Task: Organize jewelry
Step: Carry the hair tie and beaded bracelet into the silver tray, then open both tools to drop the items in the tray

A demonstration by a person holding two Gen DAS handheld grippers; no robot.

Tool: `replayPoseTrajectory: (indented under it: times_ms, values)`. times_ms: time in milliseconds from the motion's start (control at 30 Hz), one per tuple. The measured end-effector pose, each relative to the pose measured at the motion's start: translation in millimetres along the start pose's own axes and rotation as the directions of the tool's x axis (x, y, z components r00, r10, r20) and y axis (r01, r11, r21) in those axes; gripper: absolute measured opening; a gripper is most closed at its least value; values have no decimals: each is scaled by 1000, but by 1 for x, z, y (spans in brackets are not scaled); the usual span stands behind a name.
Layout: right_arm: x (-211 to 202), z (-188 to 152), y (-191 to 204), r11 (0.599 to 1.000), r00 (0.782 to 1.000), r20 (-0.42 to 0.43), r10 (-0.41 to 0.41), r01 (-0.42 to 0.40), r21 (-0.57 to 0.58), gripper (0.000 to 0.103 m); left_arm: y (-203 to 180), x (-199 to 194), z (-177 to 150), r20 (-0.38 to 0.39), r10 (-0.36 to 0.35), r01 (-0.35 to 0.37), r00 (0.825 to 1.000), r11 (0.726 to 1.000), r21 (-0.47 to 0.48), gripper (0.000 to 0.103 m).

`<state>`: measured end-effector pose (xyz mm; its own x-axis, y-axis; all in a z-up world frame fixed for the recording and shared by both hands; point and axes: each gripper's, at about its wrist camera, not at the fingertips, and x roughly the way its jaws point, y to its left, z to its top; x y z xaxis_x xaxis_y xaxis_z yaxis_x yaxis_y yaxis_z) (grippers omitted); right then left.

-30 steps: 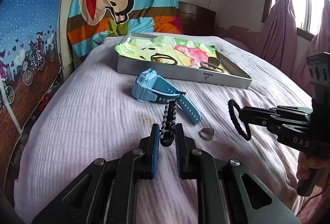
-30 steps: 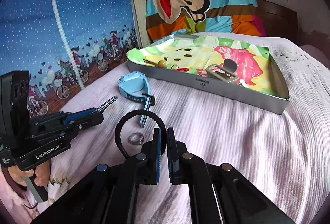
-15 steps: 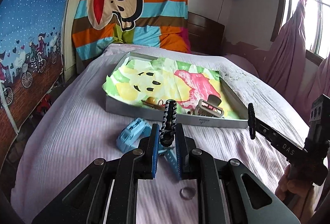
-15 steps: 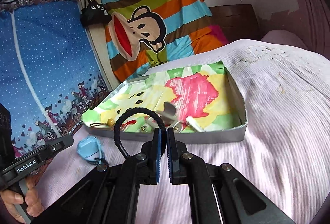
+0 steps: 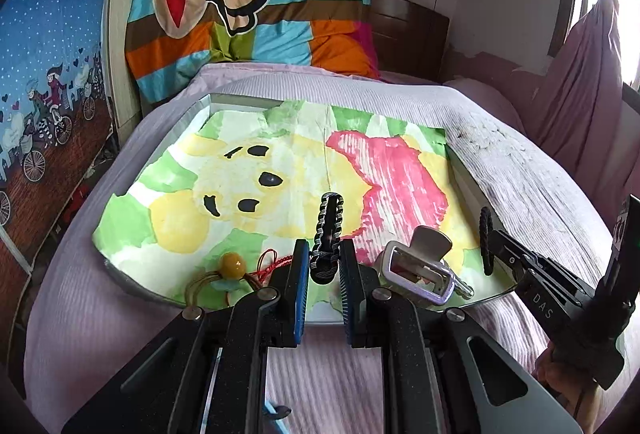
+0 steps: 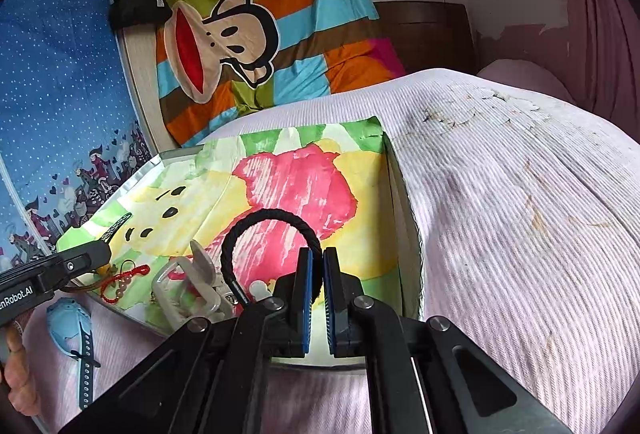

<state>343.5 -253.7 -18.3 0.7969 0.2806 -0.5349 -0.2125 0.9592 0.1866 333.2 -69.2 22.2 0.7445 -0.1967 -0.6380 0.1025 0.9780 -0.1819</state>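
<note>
Left gripper [image 5: 325, 264] is clamped on a black-and-white braided bracelet [image 5: 329, 230] that sticks straight out ahead, long axis along the fingers. Right gripper [image 6: 317, 274] is pinched tight on a black cord loop [image 6: 267, 230] arching up and to its left. The tray [image 5: 200, 106] lies directly below and ahead of both tips. The hair clip [image 5: 418, 266] and bead cord [image 5: 234, 266] sit at its near edge, so drop points look clearer further forward. The blue watch [image 6: 70, 322] is behind-left of the right gripper on the bedspread.
</note>
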Motion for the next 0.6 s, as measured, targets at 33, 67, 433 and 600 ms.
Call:
replayPoseTrajectory:
  times_ms: [33, 67, 433, 600]
  values:
    - [3, 0, -1, 1000, 1000, -6, 2, -2, 0, 6, -1, 5, 1, -12, 6, -6, 1000, 1000, 7, 12]
    - [5, -1, 0, 1000, 1000, -12, 3, -3, -2, 6, -1, 10, 1, -28, 11, -10, 1000, 1000, 12, 12]
    - [16, -4, 4, 1000, 999, -48, 2, -3, -22, 8, -2, 41, -11, -79, 73, -68, 994, 995, 66, 12]
    - [11, -4, 4, 1000, 999, -25, 26, -26, -9, 18, -2, 38, -11, -71, 73, -70, 995, 997, 45, 12]
